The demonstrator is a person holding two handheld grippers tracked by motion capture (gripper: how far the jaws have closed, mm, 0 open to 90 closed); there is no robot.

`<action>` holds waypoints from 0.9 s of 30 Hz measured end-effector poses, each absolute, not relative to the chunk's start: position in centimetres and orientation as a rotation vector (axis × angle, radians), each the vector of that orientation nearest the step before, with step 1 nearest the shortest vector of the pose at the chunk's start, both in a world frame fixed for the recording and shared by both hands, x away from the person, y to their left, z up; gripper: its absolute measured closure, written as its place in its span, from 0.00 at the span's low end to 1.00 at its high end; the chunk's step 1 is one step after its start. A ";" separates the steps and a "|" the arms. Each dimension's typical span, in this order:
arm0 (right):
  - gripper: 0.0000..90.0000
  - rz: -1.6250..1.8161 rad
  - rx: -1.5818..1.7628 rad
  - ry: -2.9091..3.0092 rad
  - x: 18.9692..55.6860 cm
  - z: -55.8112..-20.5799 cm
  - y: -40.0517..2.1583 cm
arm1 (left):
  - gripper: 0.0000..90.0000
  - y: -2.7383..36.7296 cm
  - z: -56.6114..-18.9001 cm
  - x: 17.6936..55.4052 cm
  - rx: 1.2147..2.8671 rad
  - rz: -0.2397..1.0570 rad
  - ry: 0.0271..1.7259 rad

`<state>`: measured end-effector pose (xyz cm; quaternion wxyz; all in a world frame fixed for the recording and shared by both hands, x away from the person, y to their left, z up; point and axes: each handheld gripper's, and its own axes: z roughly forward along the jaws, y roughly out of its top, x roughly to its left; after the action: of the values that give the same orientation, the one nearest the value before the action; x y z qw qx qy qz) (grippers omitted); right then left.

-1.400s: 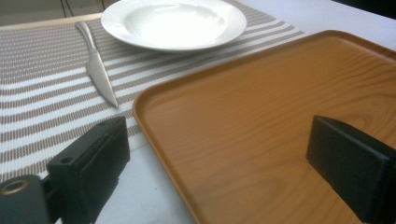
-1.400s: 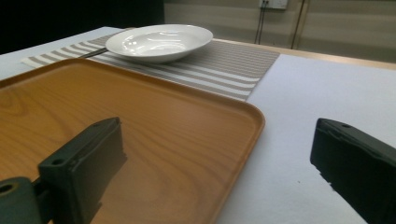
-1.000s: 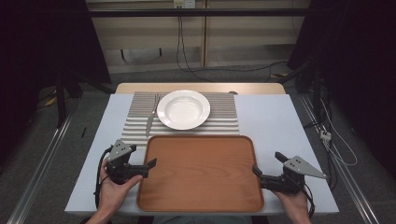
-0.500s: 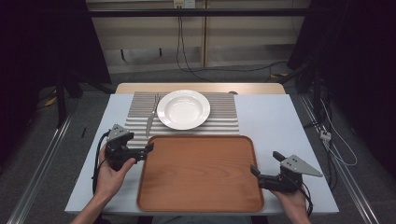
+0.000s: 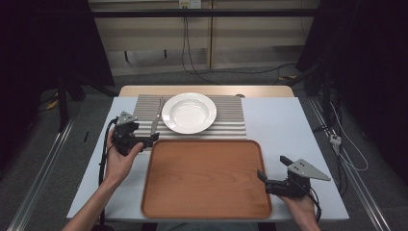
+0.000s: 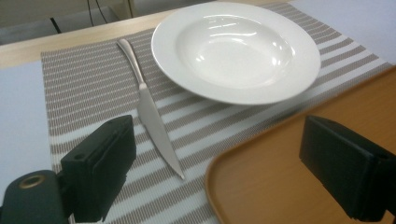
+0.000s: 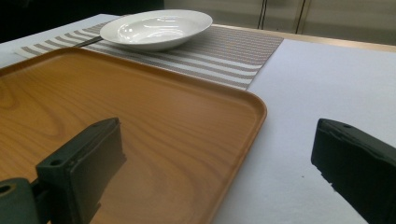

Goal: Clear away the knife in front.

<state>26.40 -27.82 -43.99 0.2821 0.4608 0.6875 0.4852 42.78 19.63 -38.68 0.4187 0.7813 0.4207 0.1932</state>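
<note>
A wooden tray [image 5: 207, 178] lies empty at the table's near middle. Behind it a white deep plate [image 5: 188, 112] rests on a striped placemat [image 5: 231, 118], with a silver knife [image 5: 155, 122] to the plate's left. My left gripper [image 5: 146, 139] is open just off the tray's far left corner, its jaws straddling the knife tip [image 6: 175, 170] and the tray rim [image 6: 219, 196]. My right gripper [image 5: 269, 179] is open at the tray's near right edge [image 7: 254, 116], holding nothing.
White table covering [image 5: 288, 130] spreads to the right of the tray and mat. The wooden table edge [image 5: 207, 90] runs behind the placemat. Cables [image 5: 103, 159] trail from each gripper toward the front.
My left gripper has moved away from the tray's left edge, forward toward the knife on the placemat. The right gripper has shifted only slightly at the tray's right side.
</note>
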 end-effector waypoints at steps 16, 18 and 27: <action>0.03 1.292 1.207 1.867 26.4 -43.9 -27.4 | 0.10 19.2 -37.8 48.2 1.977 0.529 1.072; 0.03 1.291 1.215 1.863 26.5 -43.9 -27.4 | 0.11 19.4 -37.8 49.3 1.979 0.518 1.099; 0.03 1.298 1.214 1.871 26.6 -44.0 -27.5 | 0.15 19.5 -38.1 52.0 1.979 0.549 1.138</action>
<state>26.61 -27.49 -43.97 0.2770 0.4520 0.6967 0.4833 51.99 19.46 -38.14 0.3864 0.7773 0.4471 0.2156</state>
